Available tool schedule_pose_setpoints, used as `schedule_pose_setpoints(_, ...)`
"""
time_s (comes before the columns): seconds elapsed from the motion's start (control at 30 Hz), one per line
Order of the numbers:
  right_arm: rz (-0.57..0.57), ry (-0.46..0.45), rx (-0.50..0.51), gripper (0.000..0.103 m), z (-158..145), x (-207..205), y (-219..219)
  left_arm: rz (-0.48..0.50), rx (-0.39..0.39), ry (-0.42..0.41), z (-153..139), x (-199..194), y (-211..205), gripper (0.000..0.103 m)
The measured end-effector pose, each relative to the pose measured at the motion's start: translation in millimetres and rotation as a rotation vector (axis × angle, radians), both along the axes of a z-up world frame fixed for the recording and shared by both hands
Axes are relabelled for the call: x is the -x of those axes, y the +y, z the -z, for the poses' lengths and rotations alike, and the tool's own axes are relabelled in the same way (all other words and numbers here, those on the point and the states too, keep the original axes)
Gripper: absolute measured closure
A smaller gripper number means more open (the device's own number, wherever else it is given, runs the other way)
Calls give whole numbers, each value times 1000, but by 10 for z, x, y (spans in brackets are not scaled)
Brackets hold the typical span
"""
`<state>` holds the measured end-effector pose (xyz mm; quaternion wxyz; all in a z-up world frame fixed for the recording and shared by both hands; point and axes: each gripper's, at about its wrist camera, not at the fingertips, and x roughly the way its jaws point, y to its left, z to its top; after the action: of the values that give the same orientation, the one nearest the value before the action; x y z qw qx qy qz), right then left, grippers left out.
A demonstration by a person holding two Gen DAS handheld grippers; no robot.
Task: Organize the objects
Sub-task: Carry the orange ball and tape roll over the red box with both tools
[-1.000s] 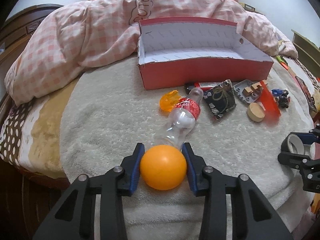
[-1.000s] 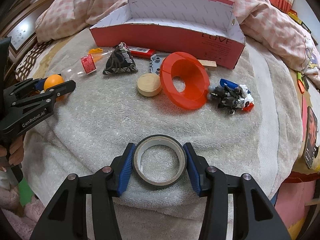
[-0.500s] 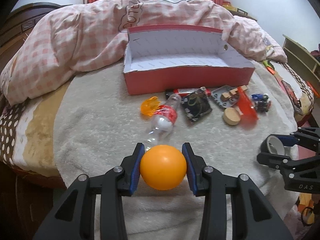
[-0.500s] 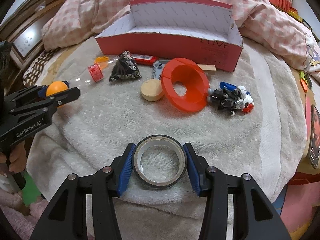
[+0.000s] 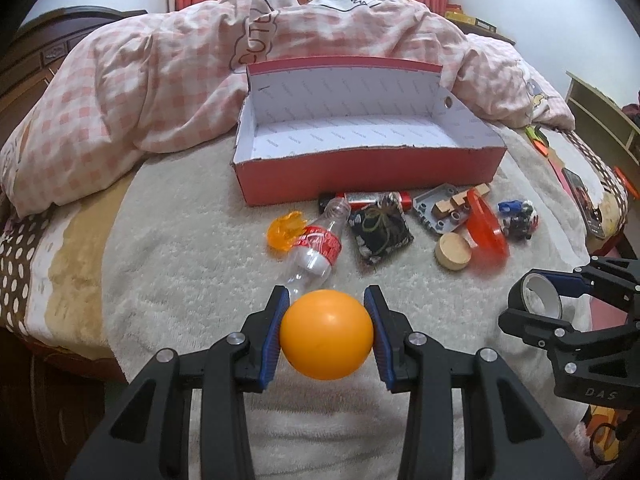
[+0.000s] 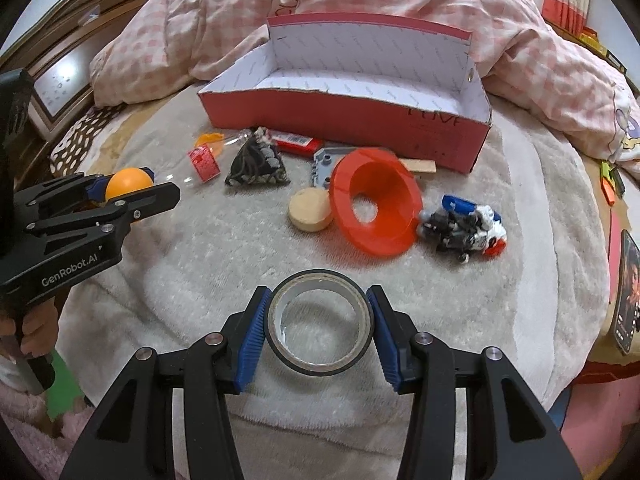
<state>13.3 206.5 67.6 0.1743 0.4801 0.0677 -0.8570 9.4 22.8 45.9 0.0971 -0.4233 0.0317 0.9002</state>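
My left gripper (image 5: 326, 334) is shut on an orange ball (image 5: 326, 334) and holds it above the near edge of the bed; it also shows in the right wrist view (image 6: 130, 184). My right gripper (image 6: 318, 326) is shut on a roll of tape (image 6: 318, 322), also seen at the right of the left wrist view (image 5: 540, 300). An open red box (image 5: 360, 168) with a white inside stands at the back, empty. Before it lie a plastic bottle (image 5: 316, 244), a dark patterned pouch (image 5: 380, 232), a wooden disc (image 5: 454, 250), a red funnel (image 6: 374, 206) and a toy robot (image 6: 464, 226).
A pink checked quilt (image 5: 160, 92) is heaped behind and left of the box. A red flat pack (image 6: 296, 144), a grey plate with wooden blocks (image 5: 442, 208) and an orange plastic piece (image 5: 284, 230) lie near the box. A phone (image 6: 624, 300) lies at the bed's right edge.
Both grippers have risen and drawn back from the objects, each still holding its item. The box and clutter now sit farther away in both views.
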Motion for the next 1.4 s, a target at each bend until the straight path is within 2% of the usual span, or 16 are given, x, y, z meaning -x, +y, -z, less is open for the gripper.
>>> schedule_pose_setpoints(0.47, 3, 27, -7, 53, -79, 183, 1, 9, -6, 39, -185, 139, 83, 65)
schedule_pose_setpoints(0.73, 4, 42, -24, 53, -125, 304, 4, -13, -9, 40, -226, 353, 47, 64)
schedule_pose_setpoints(1.4, 21, 173, -54, 53, -564, 734, -20, -91, -23, 35, -392, 922, 60, 64)
